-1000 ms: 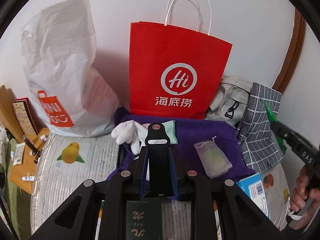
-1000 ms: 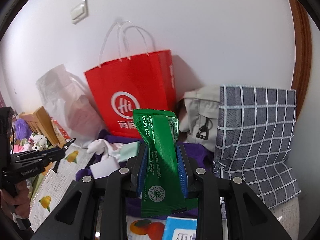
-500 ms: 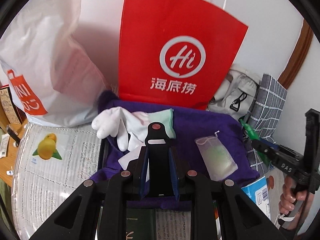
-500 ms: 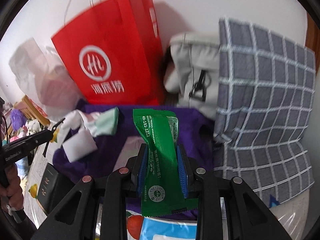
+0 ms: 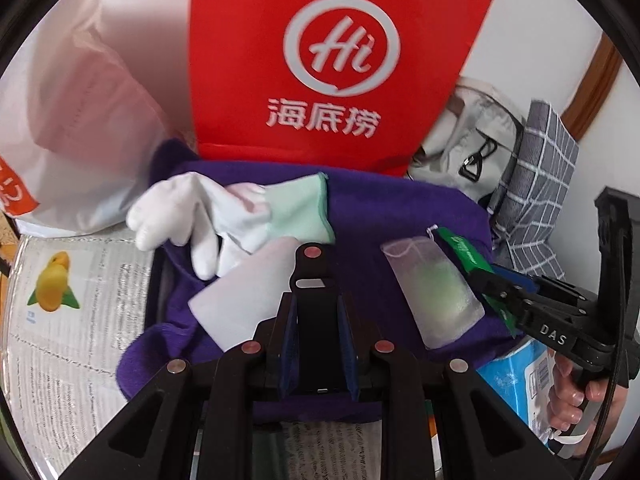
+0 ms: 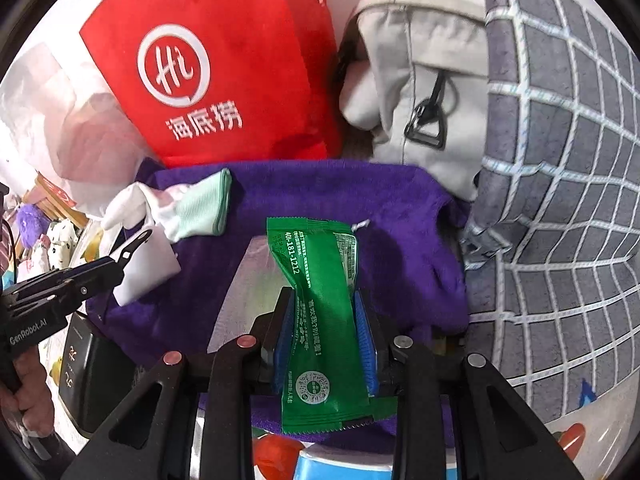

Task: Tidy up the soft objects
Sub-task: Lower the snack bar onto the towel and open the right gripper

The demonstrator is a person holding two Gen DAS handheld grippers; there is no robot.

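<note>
purple cloth lay below; my right gripper clenched the green packet, best released flat at twelve o'clock, beside the mesh pouch.

Both wrist cameras look steeply down along their own fingers, close over the purple cloth. The left view faces the red bag at twelve o'clock; the right view has the red bag at eleven. Each catches the other gripper: right gripper at three o'clock, left gripper at nine.
</note>
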